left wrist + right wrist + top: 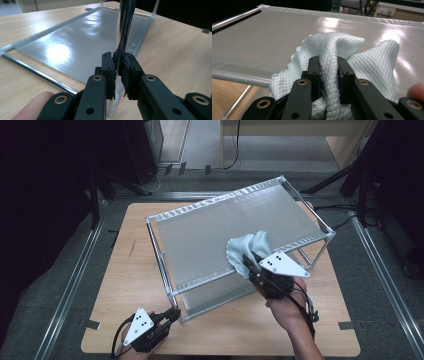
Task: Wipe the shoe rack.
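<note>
The pale blue cloth (pixel 247 251) sits bunched on the top shelf of the metal rack (pixel 210 227), right of centre in the high view, and it is pinched squarely in the right gripper (pixel 248 261), whose jaws are clamped on a fold of it; in the right gripper view the waffle-textured fabric (pixel 352 62) bulges out above and to both sides of the black jaws. Down at the lower left of the high view, the left gripper (pixel 174 314) is clenched on the rack's near corner post (pixel 123 35), which rises between its jaws in the left gripper view. The rack stands angled on the wooden table (pixel 130 285).
</note>
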The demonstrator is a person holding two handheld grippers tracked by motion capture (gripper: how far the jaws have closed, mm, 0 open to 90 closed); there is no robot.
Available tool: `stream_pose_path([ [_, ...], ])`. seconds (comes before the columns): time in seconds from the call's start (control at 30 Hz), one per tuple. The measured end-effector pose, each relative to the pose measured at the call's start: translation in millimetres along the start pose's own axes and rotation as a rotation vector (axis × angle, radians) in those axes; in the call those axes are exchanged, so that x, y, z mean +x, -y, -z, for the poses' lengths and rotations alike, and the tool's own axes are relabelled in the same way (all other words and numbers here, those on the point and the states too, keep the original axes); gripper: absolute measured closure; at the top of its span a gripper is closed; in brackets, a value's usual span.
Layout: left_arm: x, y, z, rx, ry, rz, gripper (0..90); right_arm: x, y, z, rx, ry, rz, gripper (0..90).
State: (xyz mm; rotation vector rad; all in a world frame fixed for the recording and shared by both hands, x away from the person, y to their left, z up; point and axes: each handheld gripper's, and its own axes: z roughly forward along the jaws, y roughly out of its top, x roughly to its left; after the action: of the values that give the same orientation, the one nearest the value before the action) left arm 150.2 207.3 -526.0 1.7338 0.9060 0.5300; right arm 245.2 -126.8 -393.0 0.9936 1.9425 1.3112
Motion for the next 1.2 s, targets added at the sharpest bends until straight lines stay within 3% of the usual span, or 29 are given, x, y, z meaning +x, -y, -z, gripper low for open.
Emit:
stream_pose_path([
  [0.23,16.6,1.7,7.6,-0.005,-0.065,0.022,81.5,-17.4,2.3,0.9,0.000,0.099,-0.004,76.1],
  [0.27,22.0,2.0,9.3,-0.007,-0.083,0.040,81.4,-27.4,3.6,3.0,0.001,0.133,-0.015,76.1],
  [0.43,32.2,2.8,12.5,-0.009,-0.125,0.065,80.9,-44.8,5.5,7.9,0.009,0.188,-0.048,76.0],
  [0.47,34.4,3.1,13.4,-0.012,-0.137,0.071,80.9,-55.6,7.0,11.3,0.014,0.222,-0.065,75.8],
  [0.63,39.6,3.8,16.3,-0.006,-0.156,0.069,80.7,-74.7,10.2,17.2,0.016,0.291,-0.100,74.7],
  [0.67,39.5,3.7,16.2,-0.005,-0.160,0.068,80.7,-84.6,12.5,20.8,0.013,0.335,-0.121,74.6],
  [0.73,39.0,3.8,15.9,-0.006,-0.161,0.073,80.7,-87.0,13.3,21.6,0.010,0.344,-0.124,74.5],
  [0.8,39.4,3.9,15.9,-0.005,-0.161,0.076,80.7,-91.1,15.0,22.7,0.006,0.383,-0.121,74.5],
  [0.9,39.6,4.3,15.5,-0.006,-0.159,0.091,80.1,-91.9,15.6,22.4,0.003,0.397,-0.118,75.4],
  [1.07,41.6,5.5,15.2,0.002,-0.138,0.113,80.1,-81.6,15.0,20.3,0.014,0.424,-0.086,78.1],
  [1.2,37.7,4.3,14.3,0.010,-0.161,0.097,80.6,-72.7,12.2,20.1,0.019,0.346,-0.100,77.9],
])
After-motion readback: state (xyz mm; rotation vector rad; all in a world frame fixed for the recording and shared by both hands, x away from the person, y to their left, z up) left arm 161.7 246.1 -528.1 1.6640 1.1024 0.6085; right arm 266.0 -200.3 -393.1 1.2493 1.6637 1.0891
